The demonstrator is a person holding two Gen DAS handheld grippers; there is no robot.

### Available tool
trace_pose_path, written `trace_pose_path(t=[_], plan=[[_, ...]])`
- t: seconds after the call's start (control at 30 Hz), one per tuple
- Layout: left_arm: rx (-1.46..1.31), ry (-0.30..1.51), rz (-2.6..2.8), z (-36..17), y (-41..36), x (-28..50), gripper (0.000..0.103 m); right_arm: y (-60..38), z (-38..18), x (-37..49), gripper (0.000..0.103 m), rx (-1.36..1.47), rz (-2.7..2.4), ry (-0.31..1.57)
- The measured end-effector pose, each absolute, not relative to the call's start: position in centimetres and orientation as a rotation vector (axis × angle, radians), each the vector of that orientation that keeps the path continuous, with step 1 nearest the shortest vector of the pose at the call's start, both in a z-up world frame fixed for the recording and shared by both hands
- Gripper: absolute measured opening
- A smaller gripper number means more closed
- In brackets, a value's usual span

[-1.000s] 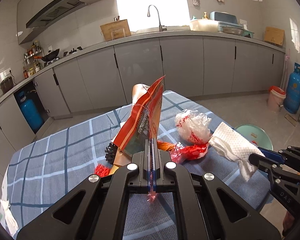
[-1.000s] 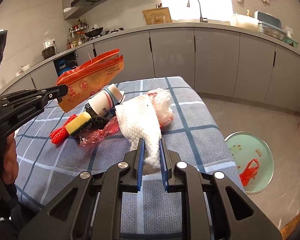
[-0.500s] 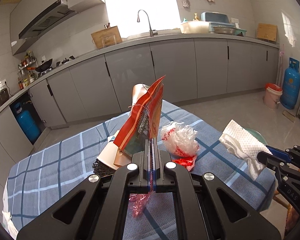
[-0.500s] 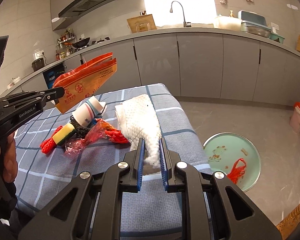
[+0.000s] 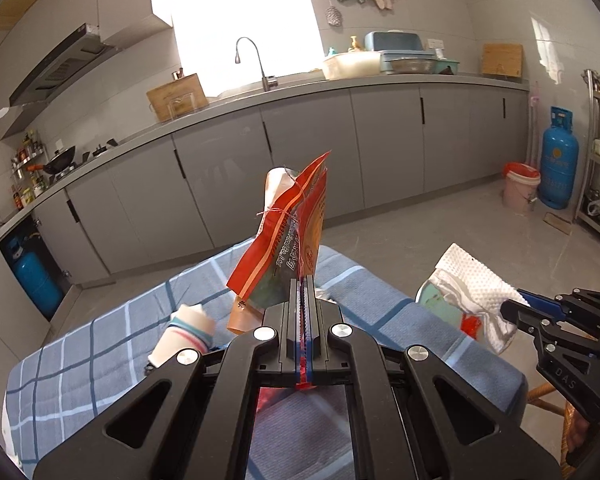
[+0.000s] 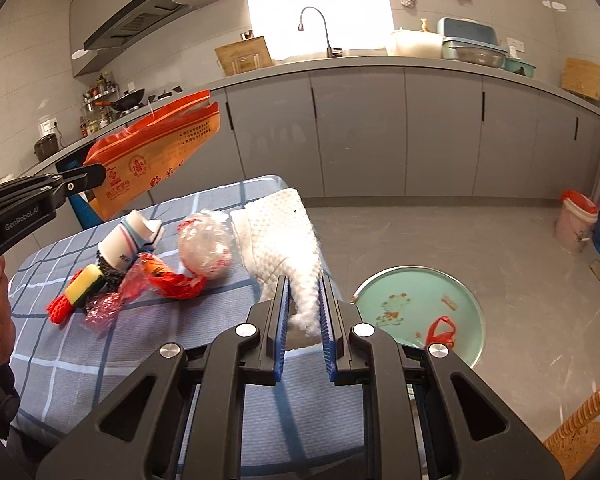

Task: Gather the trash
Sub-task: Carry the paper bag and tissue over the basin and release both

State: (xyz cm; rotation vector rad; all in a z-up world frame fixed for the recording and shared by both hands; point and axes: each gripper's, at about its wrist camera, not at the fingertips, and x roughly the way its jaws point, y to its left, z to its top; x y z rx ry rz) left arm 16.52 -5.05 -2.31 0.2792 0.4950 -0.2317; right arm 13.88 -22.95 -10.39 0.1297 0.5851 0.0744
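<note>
Beyond the blue-checked tabletop [image 6: 100, 360] edge, the round pale-green floor bin [image 6: 420, 312] lies at four o'clock of the right claw [image 6: 303, 304], clamped on the white quilted paper towel [image 6: 284, 240], nearer than the left claw [image 5: 303, 312], pinched shut on the upright red foil packet [image 5: 288, 240].

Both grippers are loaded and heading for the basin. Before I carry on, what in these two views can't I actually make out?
- Teal basin, left wrist view: mostly hidden behind the white paper towel and the table edge.
- Basin contents, right wrist view: beyond the red scrap, specks too small to identify.
- Orange bag: its lower corner sits hidden inside the left gripper.
- Dark item beside the paper cup: partly covered, unidentifiable.
</note>
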Motion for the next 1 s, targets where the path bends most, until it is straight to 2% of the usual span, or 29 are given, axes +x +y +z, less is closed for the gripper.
trace_pose_path(t=[0.57, 1.0], plan=[[0.350, 0.522, -0.422, -5.4, -14.7, 18.8, 0.002, -31.5, -14.0, 16.2, 0.017, 0.190, -0.085, 0.625], [0.381, 0.621, -0.520, -9.8, -21.1, 22.1, 0.002, -36.2, -18.4, 19.1, 0.018, 0.230, -0.142, 0.690]])
